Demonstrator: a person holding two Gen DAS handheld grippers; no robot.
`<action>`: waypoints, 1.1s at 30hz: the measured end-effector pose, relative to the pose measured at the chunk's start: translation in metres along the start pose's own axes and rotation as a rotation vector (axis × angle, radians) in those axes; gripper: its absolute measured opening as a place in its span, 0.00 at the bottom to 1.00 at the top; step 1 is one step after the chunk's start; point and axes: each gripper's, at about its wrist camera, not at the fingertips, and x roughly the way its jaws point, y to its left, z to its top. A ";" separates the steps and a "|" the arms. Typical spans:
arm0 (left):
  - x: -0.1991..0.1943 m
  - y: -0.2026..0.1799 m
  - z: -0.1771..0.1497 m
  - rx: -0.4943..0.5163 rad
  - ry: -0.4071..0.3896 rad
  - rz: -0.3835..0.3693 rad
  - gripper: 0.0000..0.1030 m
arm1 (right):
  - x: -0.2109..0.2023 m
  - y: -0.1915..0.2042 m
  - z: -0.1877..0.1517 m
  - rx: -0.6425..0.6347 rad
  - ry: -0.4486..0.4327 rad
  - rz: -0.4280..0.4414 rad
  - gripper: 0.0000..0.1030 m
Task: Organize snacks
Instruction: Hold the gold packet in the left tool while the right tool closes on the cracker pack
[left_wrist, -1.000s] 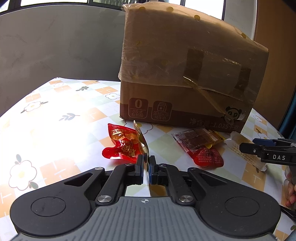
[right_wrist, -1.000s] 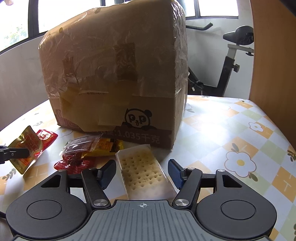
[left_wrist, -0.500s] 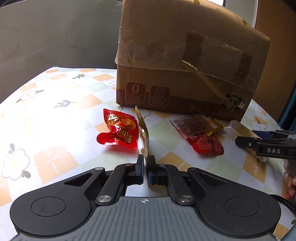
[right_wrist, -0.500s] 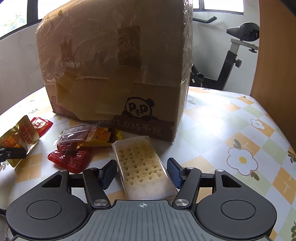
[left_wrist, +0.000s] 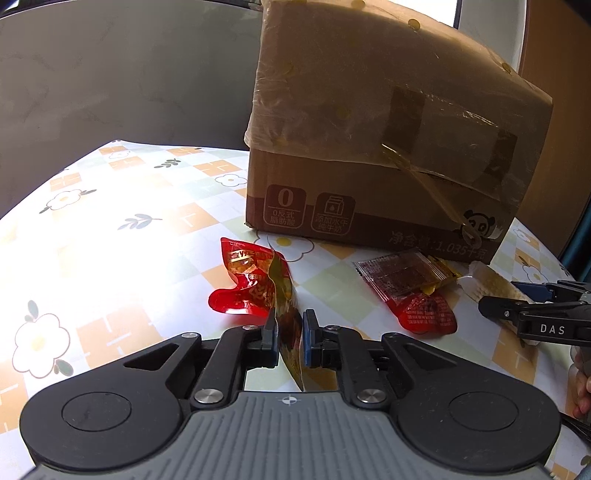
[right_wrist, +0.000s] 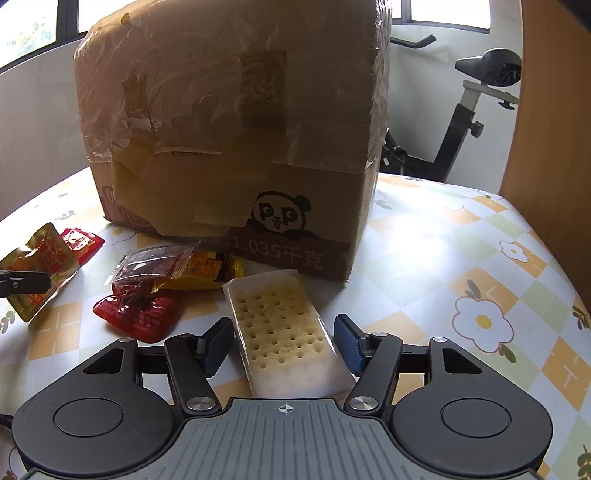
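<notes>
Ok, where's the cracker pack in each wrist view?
Left wrist: cracker pack at far right, just behind the right gripper, whose tips show there.
Right wrist: cracker pack bottom centre, between the open fingers of the right gripper, not clamped.
Shared landmark: the panda logo on the box; the pack lies just in front of it.

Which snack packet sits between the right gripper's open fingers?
The clear-wrapped pale perforated cracker pack, lying between the right gripper; the red and yellow packets lie left of it.

Flower-patterned table (right_wrist: 461, 258), taped cardboard box (right_wrist: 236, 122), red snack packets (left_wrist: 243, 288), wrapped cracker pack (right_wrist: 284, 332) lying on it
</notes>
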 end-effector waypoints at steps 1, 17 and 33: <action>0.001 0.000 0.001 -0.003 0.001 0.000 0.12 | 0.000 0.000 0.000 0.000 0.000 0.000 0.57; -0.019 -0.005 -0.002 -0.005 -0.069 -0.069 0.06 | 0.000 0.000 0.000 0.001 0.000 0.001 0.57; -0.019 -0.010 -0.005 0.007 -0.073 -0.101 0.06 | -0.001 -0.002 -0.001 0.010 -0.004 0.003 0.55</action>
